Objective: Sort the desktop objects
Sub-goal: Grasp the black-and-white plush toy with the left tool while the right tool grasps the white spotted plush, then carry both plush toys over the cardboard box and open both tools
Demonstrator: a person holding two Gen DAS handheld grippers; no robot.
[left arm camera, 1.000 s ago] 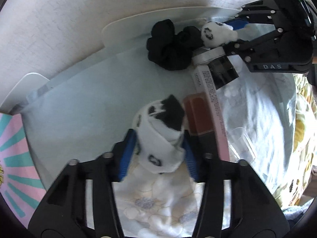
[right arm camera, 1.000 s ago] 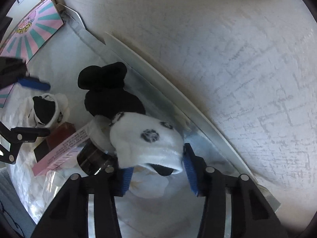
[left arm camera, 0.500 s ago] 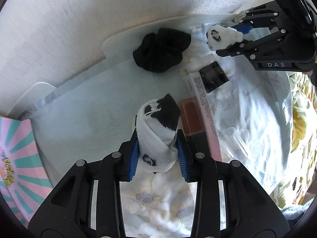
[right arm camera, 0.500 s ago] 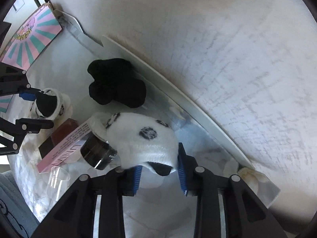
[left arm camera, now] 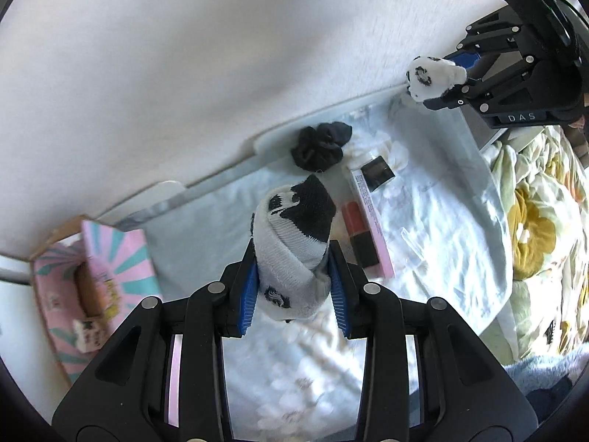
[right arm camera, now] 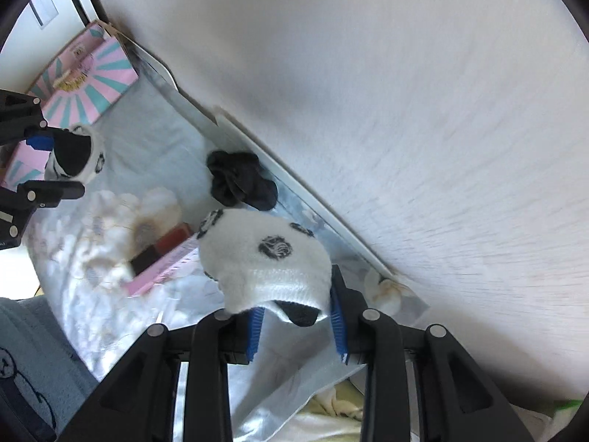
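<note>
L gripper point(left arm camera: 292, 296) is clamped on a rolled white sock w/ black toe point(left arm camera: 294, 243), held clear above the pale floral cloth point(left arm camera: 434, 221). R gripper point(right arm camera: 296, 326) is pinched nearly shut on the matching white sock point(right arm camera: 265, 261), also off the surface. Both socks of the pair are in hand but not yet placed anywhere. Left on the cloth: black socks point(left arm camera: 320, 143) at the far edge by the wall, pink cosmetic box point(left arm camera: 368, 217) and a small dark jar point(left arm camera: 377, 173) just right of them. Pink striped box point(left arm camera: 106, 258) sits at the left, maybe the drop spot. Judged early-to-mid sort.
</note>
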